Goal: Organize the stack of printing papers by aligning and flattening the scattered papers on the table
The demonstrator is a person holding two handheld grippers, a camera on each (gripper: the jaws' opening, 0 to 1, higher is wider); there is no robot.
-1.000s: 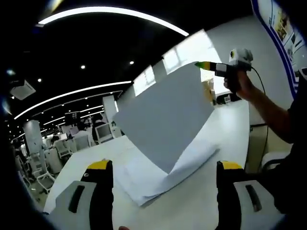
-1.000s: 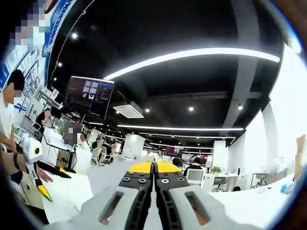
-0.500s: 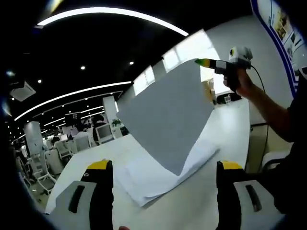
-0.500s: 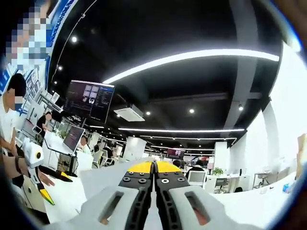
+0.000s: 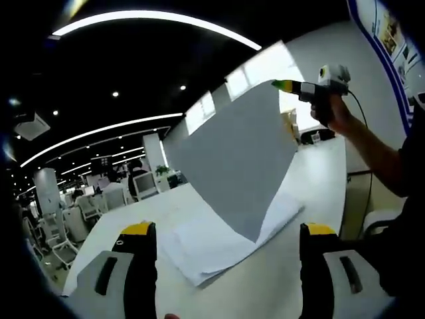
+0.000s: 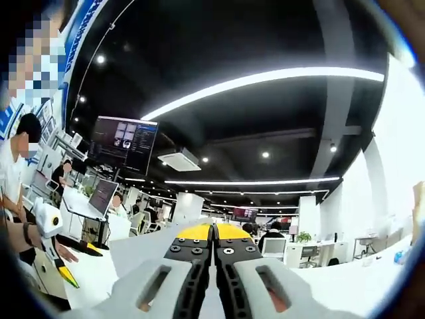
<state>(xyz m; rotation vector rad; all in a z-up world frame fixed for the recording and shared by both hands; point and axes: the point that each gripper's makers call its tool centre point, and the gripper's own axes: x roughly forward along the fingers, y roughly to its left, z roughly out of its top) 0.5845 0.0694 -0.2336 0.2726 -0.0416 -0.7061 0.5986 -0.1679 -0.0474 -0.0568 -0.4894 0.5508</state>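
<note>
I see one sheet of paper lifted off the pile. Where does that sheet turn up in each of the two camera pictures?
Left gripper view: the lifted sheet hangs in the middle, above the paper stack, pinched at its upper right corner.
Right gripper view: it appears to be the grey surface just left of the shut jaws, bottom centre.
Shared landmark: the right gripper, upper right in the left gripper view, bottom centre in its own.

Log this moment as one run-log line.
right gripper: shut on lifted white paper sheet | left gripper: open, empty | white paper stack: flat on white table
</note>
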